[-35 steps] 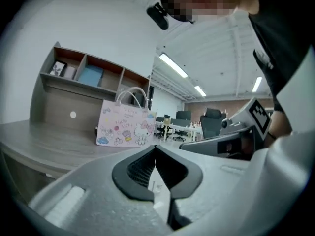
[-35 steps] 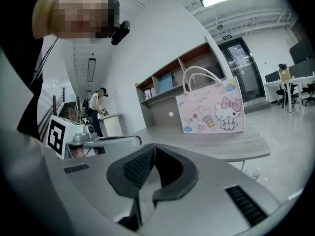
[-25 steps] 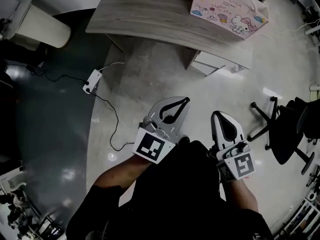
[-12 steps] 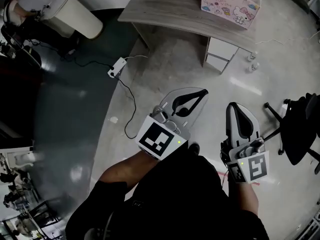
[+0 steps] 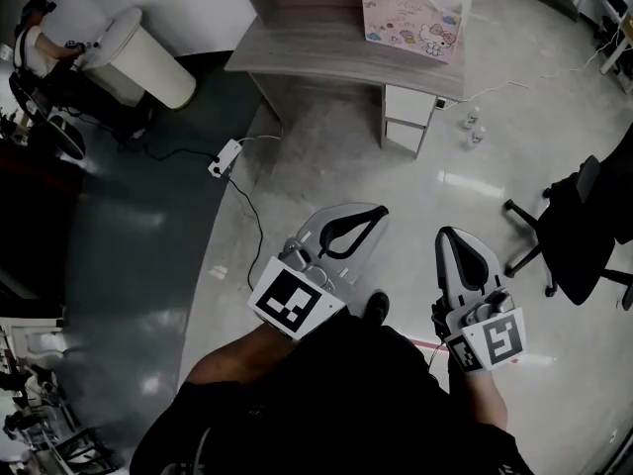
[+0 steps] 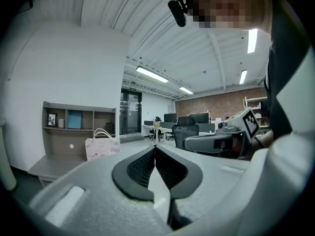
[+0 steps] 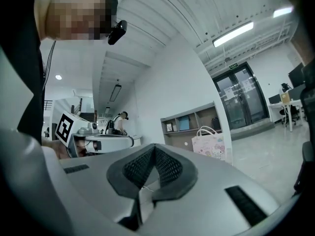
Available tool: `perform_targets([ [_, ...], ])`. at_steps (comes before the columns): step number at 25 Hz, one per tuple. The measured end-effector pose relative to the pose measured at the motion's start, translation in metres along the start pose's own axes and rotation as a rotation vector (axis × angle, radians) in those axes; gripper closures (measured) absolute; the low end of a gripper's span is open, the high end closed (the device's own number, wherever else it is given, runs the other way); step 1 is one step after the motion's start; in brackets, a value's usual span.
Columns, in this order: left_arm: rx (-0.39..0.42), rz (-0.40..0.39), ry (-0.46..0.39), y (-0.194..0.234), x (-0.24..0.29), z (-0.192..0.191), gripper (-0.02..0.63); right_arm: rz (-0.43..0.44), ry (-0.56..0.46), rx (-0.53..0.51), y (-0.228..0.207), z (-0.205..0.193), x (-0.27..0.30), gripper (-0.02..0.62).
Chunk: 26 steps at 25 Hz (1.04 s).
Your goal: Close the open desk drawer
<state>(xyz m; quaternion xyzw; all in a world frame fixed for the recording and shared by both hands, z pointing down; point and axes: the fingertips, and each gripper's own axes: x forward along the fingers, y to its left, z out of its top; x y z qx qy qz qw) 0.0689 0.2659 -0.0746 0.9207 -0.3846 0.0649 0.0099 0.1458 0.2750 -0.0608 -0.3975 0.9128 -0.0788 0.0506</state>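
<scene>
Jaws together, nothing held: left gripper (image 5: 379,211) & right gripper (image 5: 444,236). Well ahead, betw. the two: desk drawer (image 5: 404,132); left tip slightly nearer.

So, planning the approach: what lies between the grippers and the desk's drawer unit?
Only bare floor, per the head view; the power strip sits off to the left.

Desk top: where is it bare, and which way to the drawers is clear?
The desk is bare left of the pink bag, which fills its right end. The floor between the power strip and the drawer unit is open. Right of the drawers is tighter: small bottles, then the office chair.
</scene>
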Motion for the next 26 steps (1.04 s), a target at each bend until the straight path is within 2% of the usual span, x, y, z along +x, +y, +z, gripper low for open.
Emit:
perform_targets([
  [3,-0.015,-0.015,0.006,-0.010,-0.017,0.000,0.597,0.004,-0.001,-0.026,0.017,0.006,-0.001,0.583],
  [6,-0.011,-0.014,0.010,-0.003,-0.031,-0.002,0.598,0.020,-0.001,-0.028,0.036,0.006,0.012,0.583],
  [12,0.032,0.030,0.024,0.049,-0.055,-0.012,0.598,0.068,0.036,-0.035,0.073,-0.006,0.056,0.584],
  [15,0.008,0.017,0.009,0.067,-0.065,-0.016,0.597,0.064,0.047,-0.021,0.082,-0.012,0.080,0.584],
  [18,0.032,-0.013,0.005,0.086,-0.073,-0.014,0.597,0.060,0.061,0.003,0.090,-0.016,0.106,0.584],
  [22,0.008,-0.033,-0.049,0.117,-0.083,-0.008,0.598,0.039,0.073,-0.030,0.102,-0.015,0.138,0.584],
  [26,0.052,-0.041,-0.060,0.148,-0.089,-0.012,0.597,0.030,0.069,-0.062,0.113,-0.015,0.168,0.583],
])
